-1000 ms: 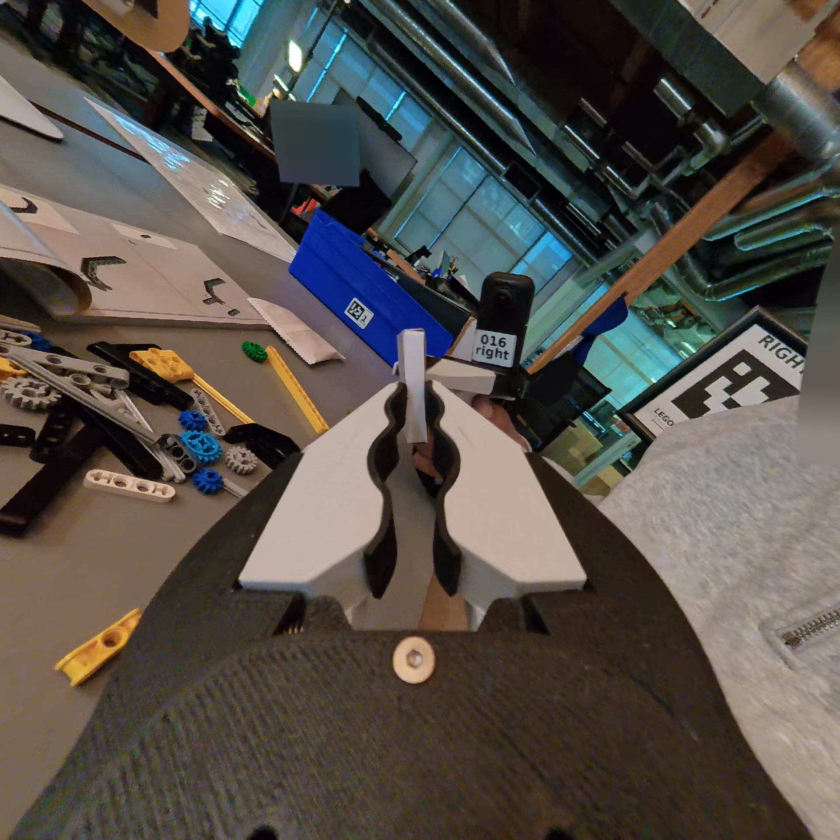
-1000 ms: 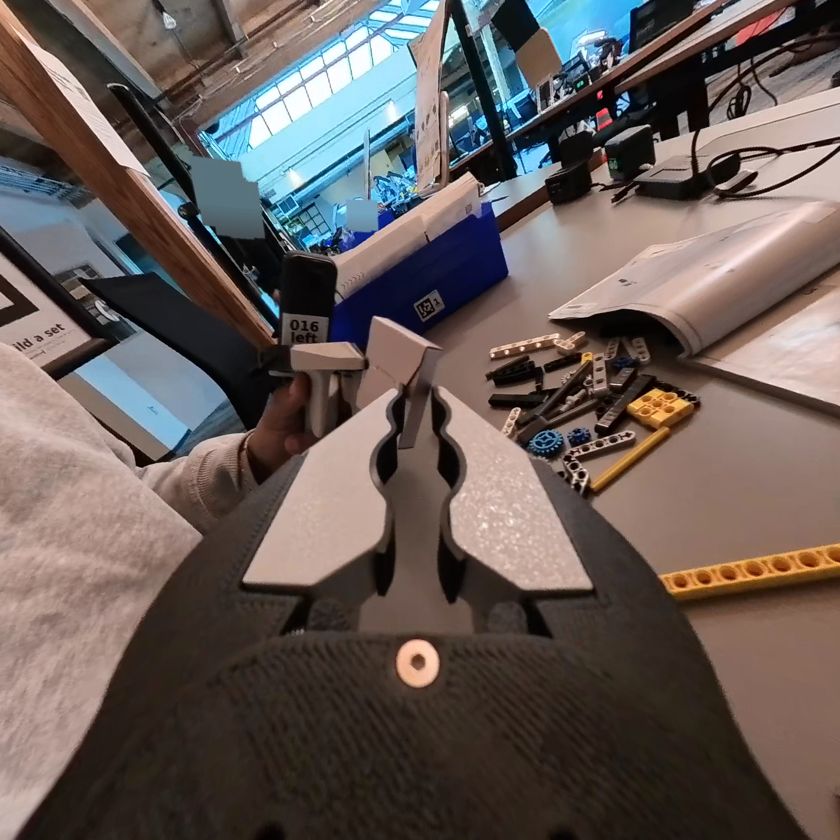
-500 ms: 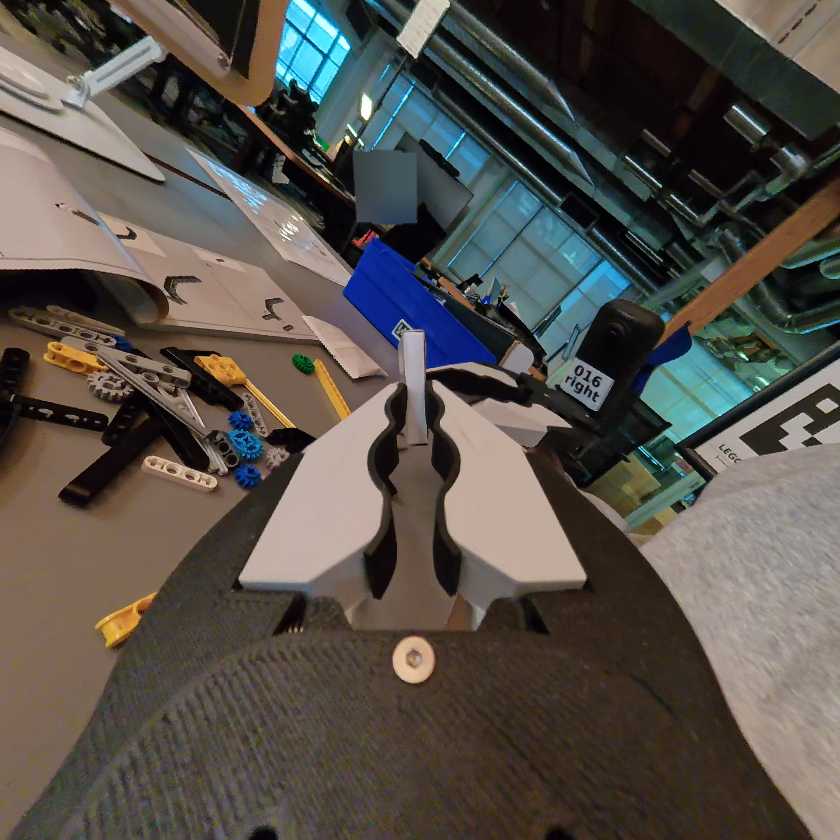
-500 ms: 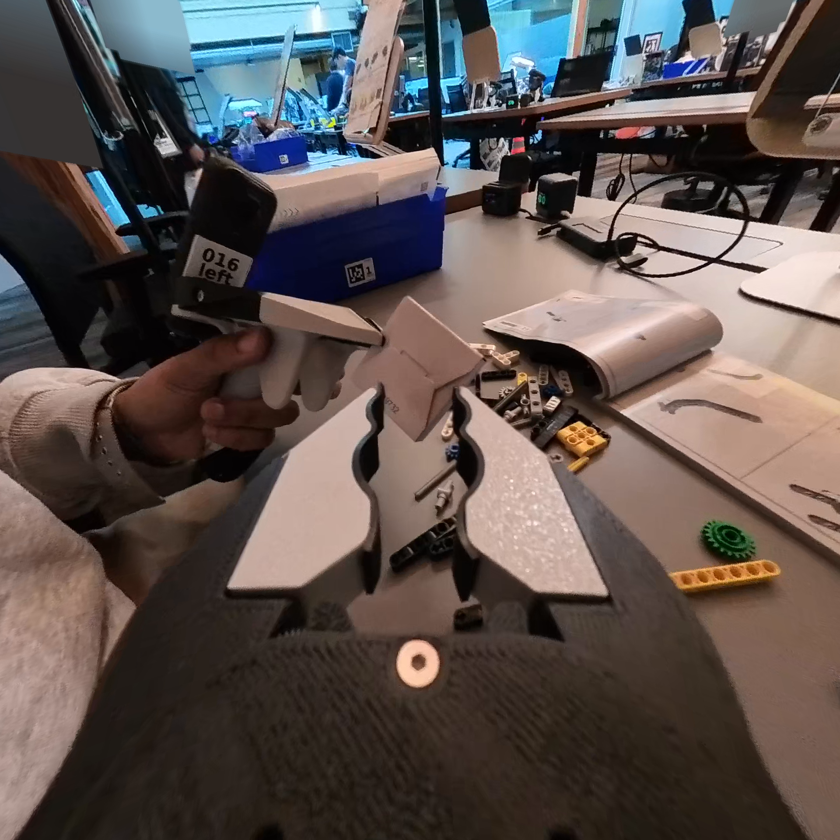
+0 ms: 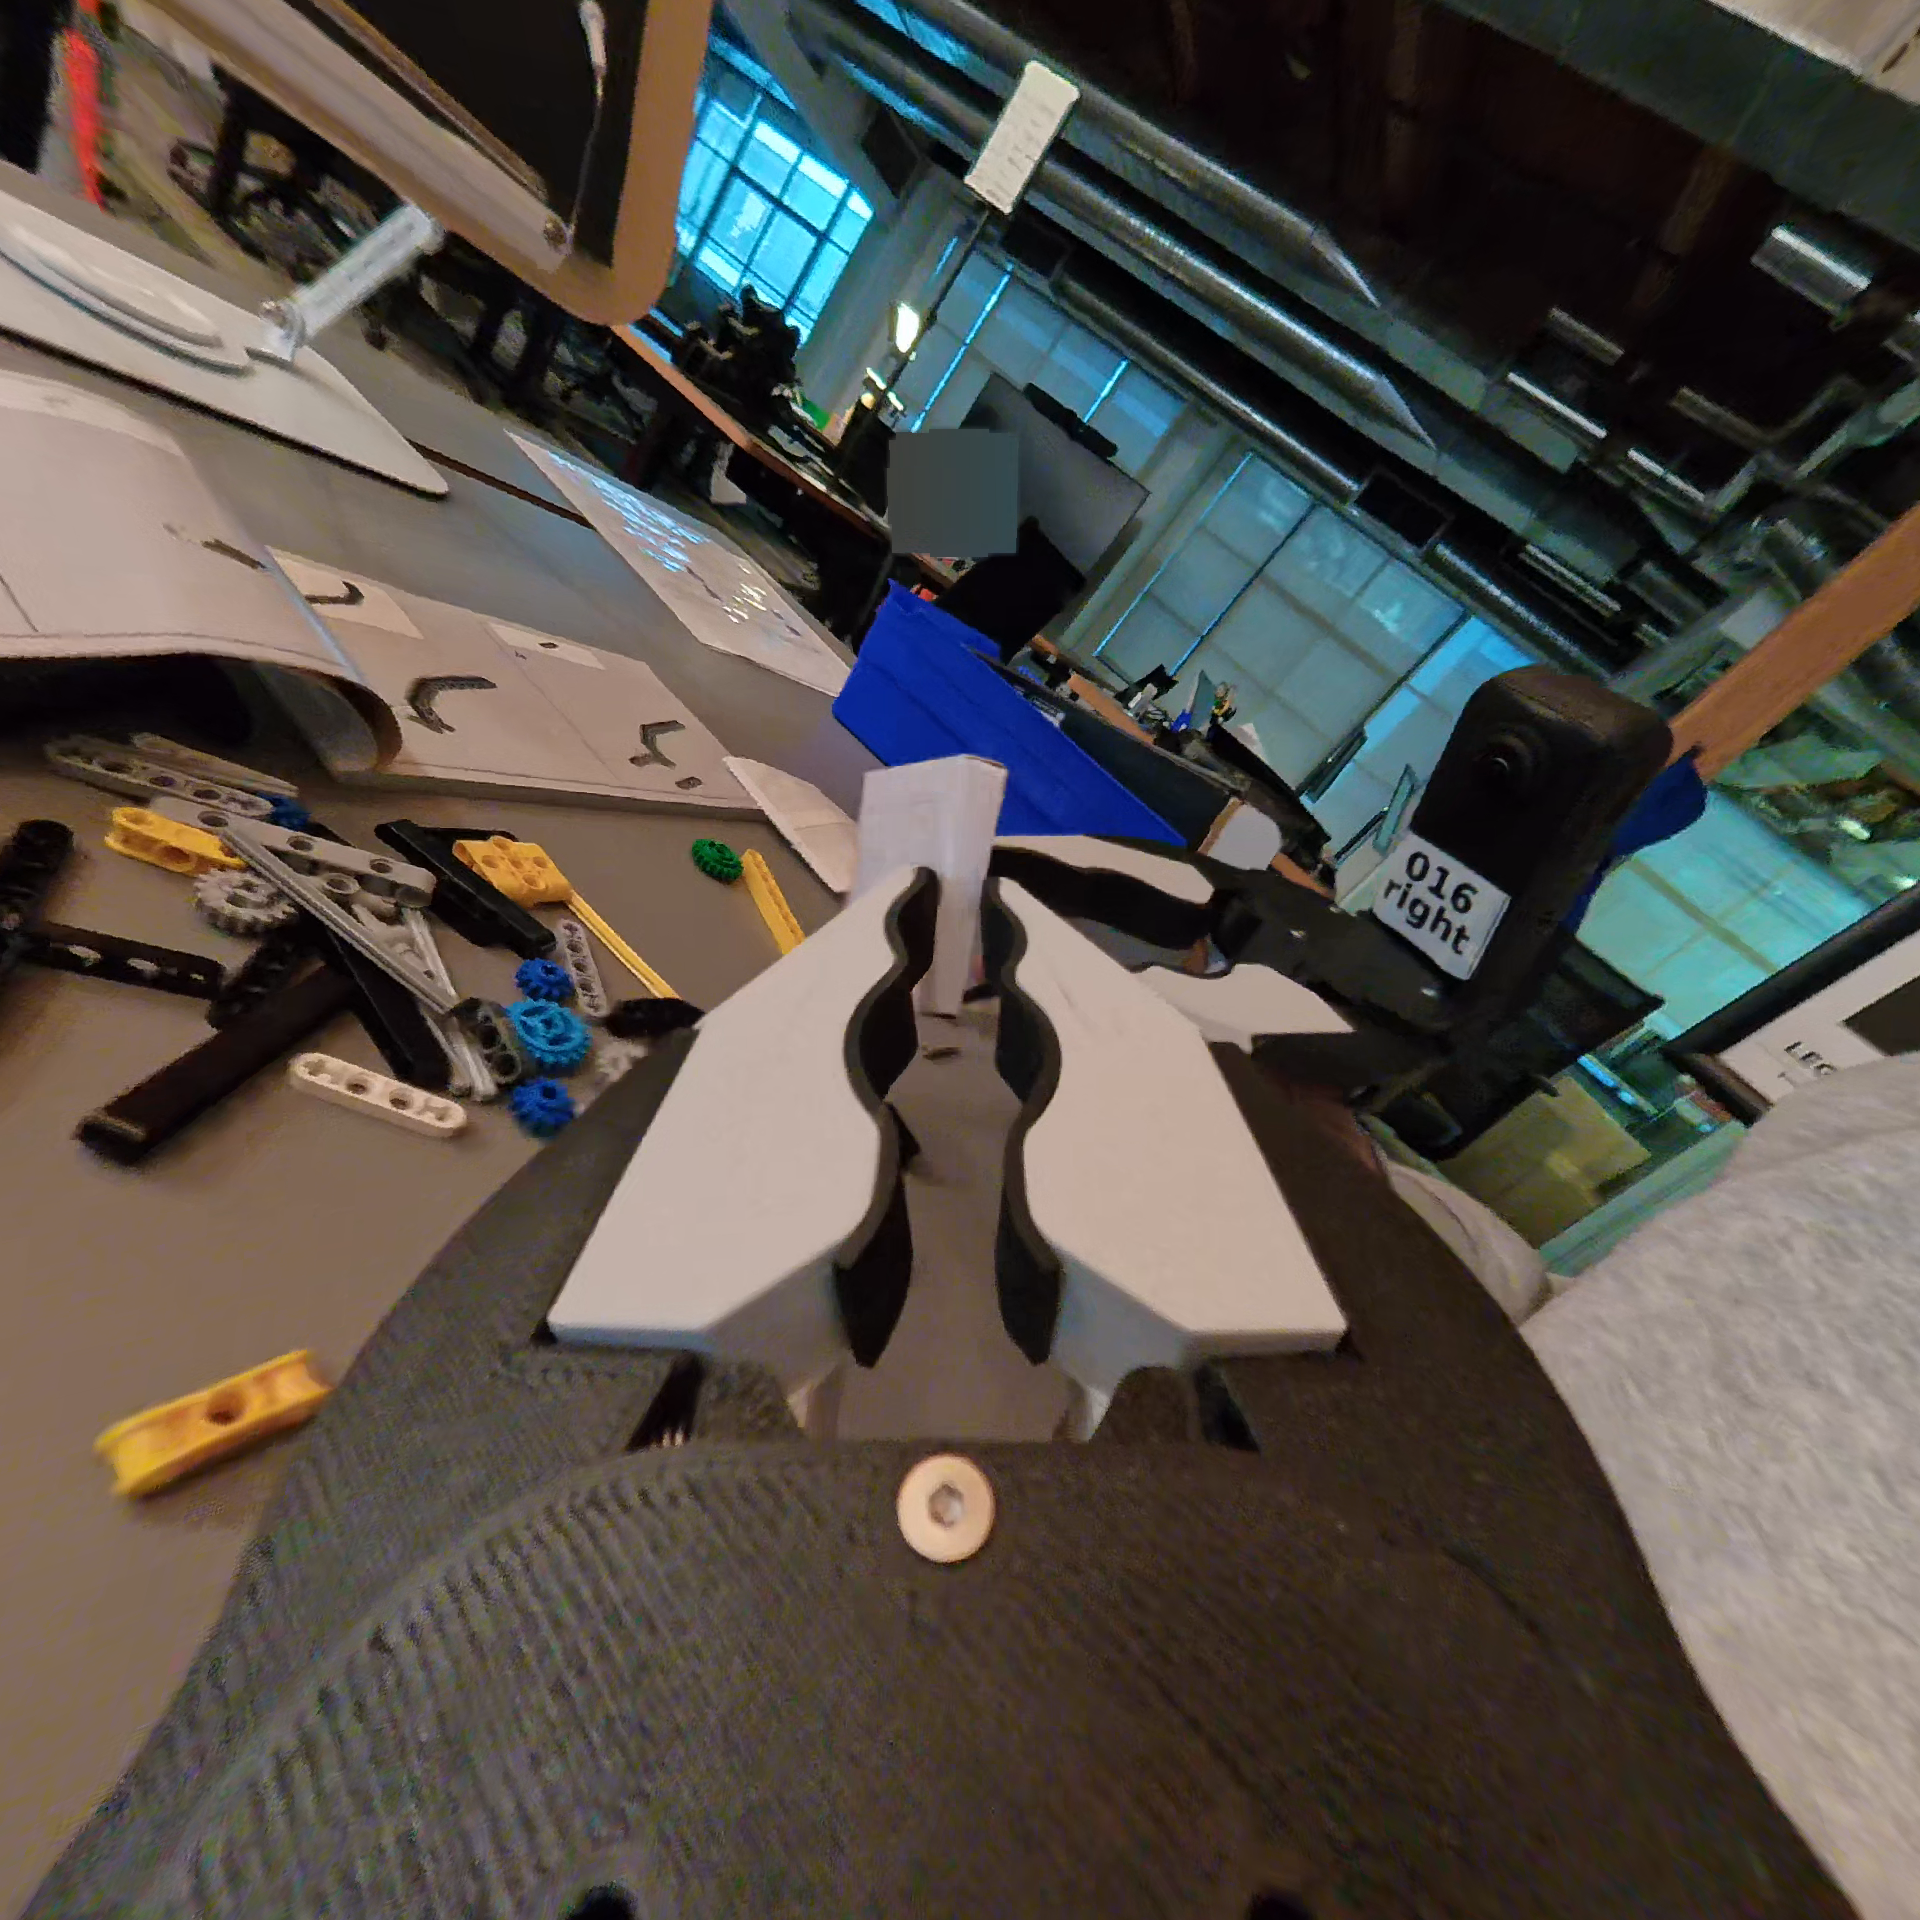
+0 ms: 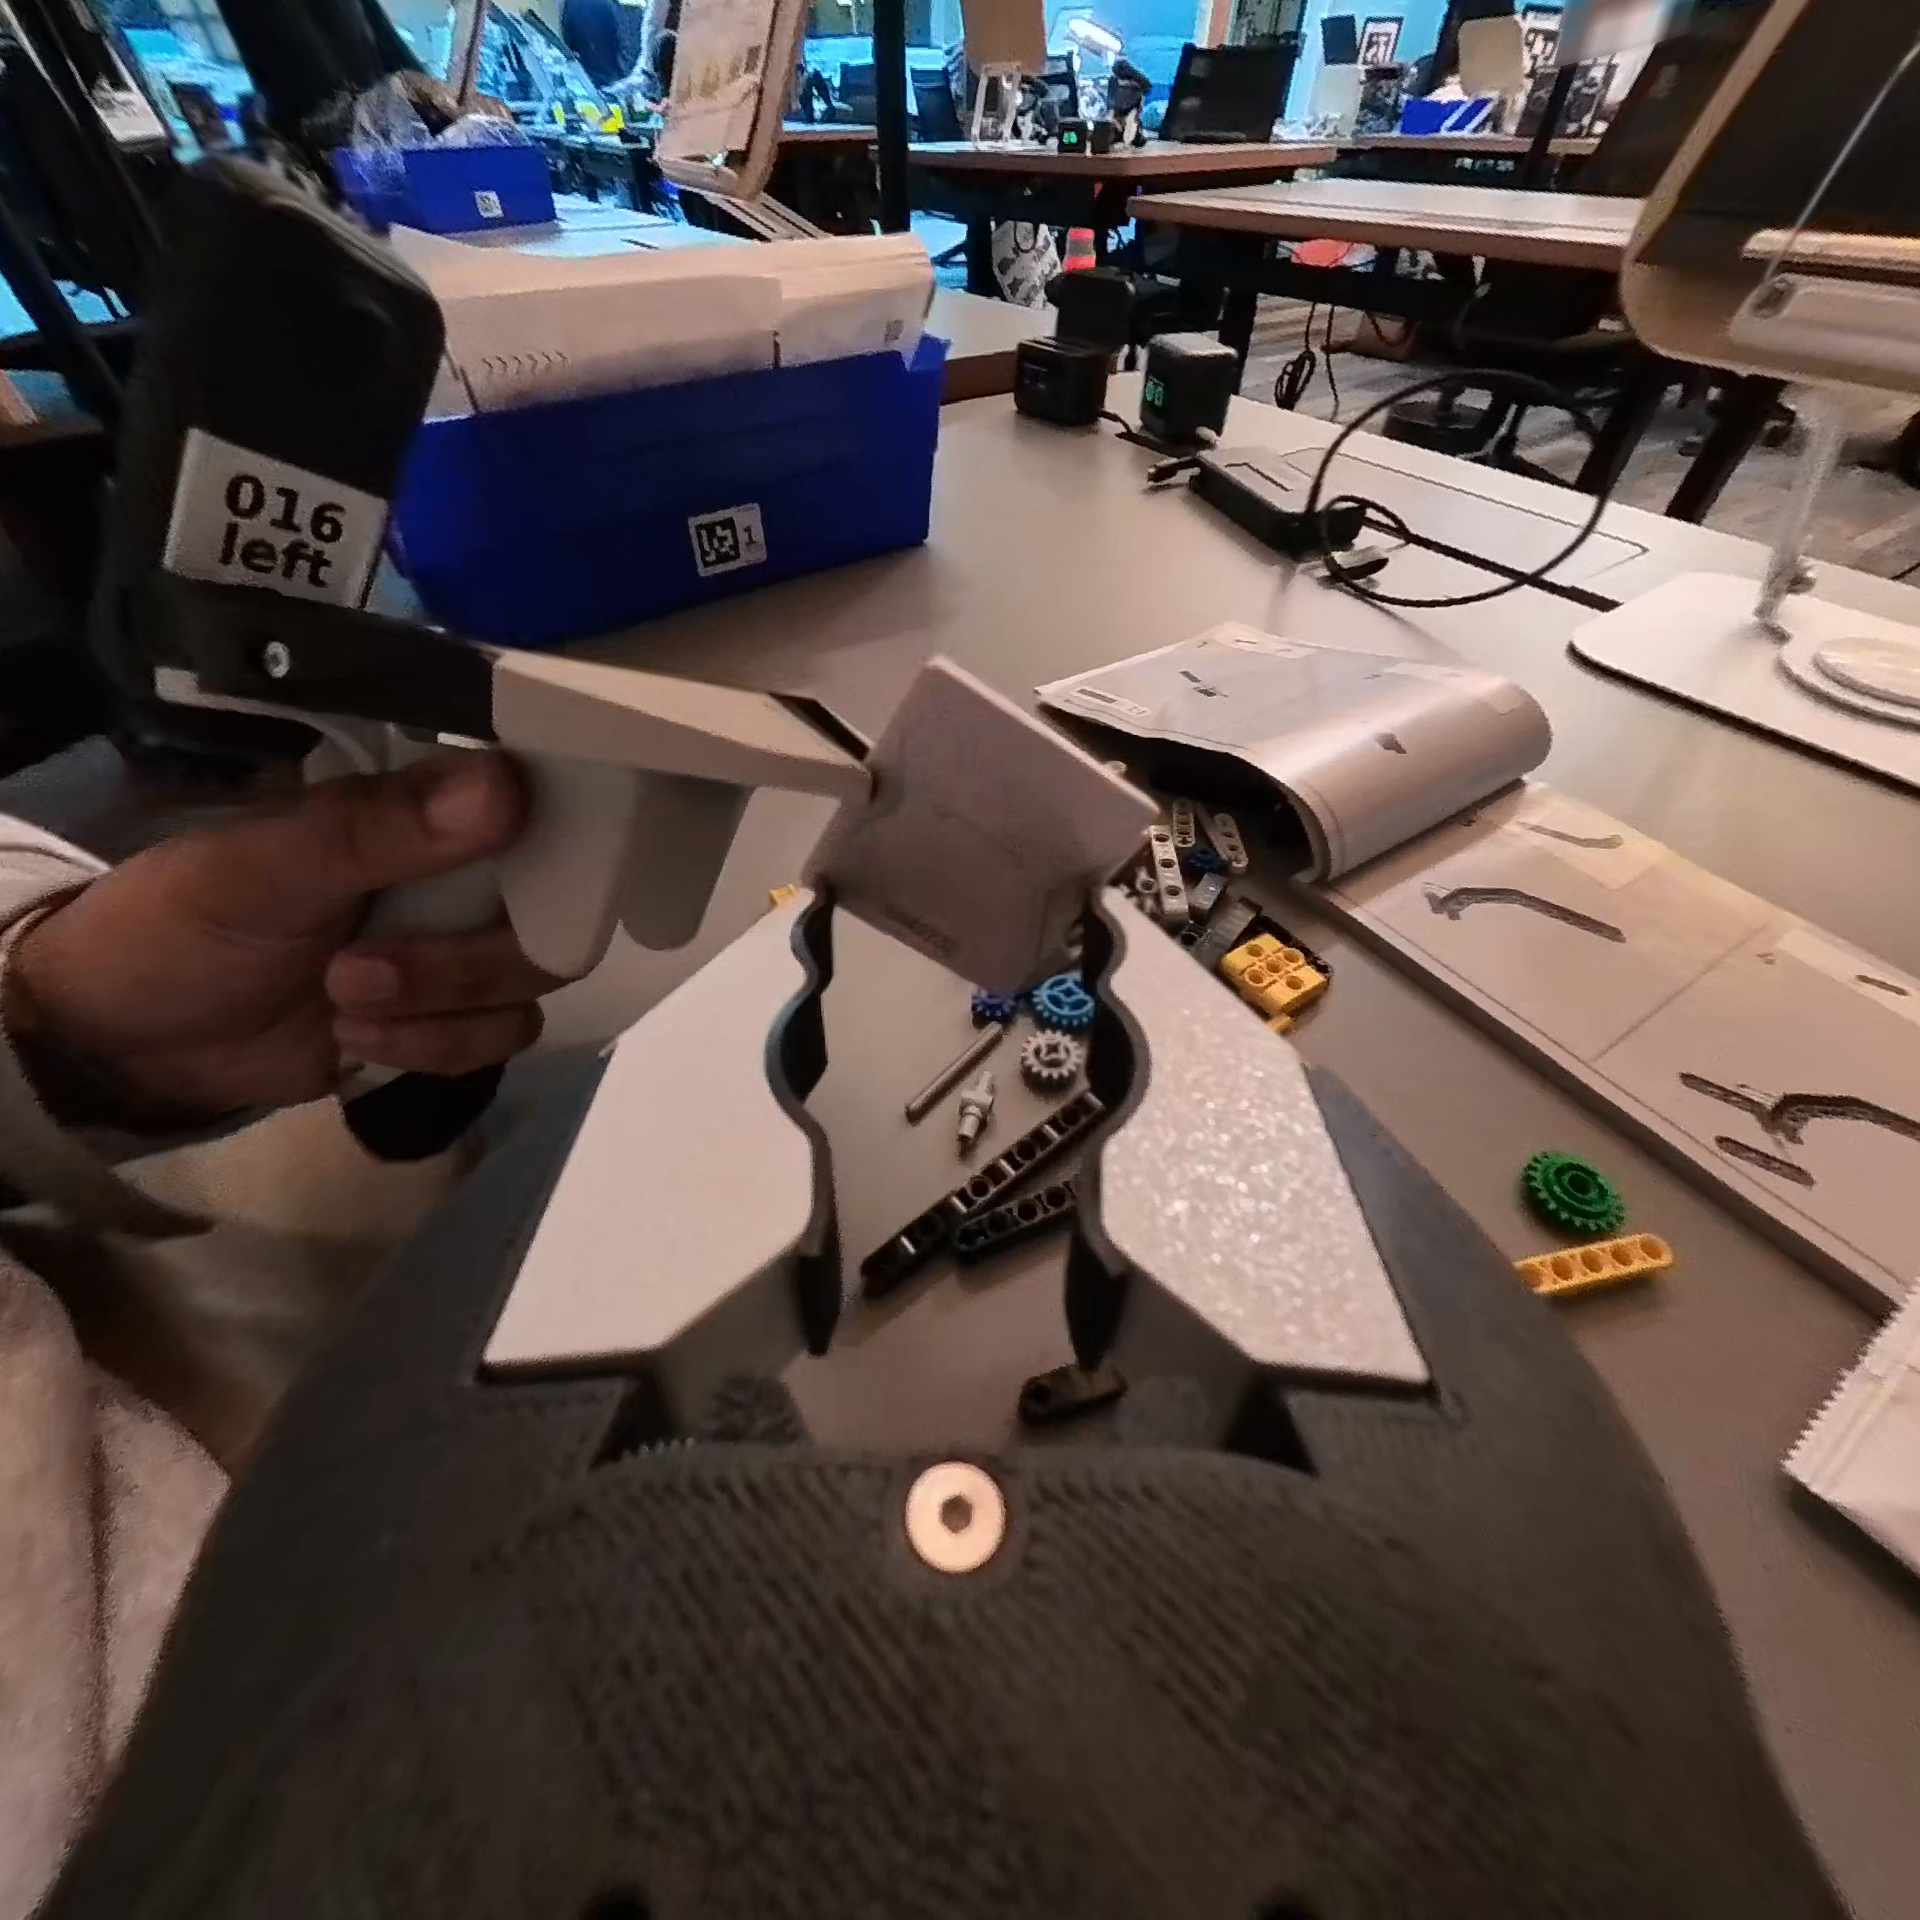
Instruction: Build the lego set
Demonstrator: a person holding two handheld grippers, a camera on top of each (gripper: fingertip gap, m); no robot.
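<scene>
Open grey table (image 6: 1091, 623) between blue bin (image 6: 665, 488) and booklet (image 6: 1351, 748). Loose parts pile (image 5: 395, 966) crowds left; white box (image 6: 977, 821) blocks right gripper (image 6: 956, 935) straight ahead.

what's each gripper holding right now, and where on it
The left gripper pinches a small white paper bag by one edge. The right gripper is open and holds nothing, its fingers either side of the bag's lower end.

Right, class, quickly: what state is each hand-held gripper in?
Left hand-held gripper: shut on small white paper packet.
Right hand-held gripper: open, holding nothing.
</scene>
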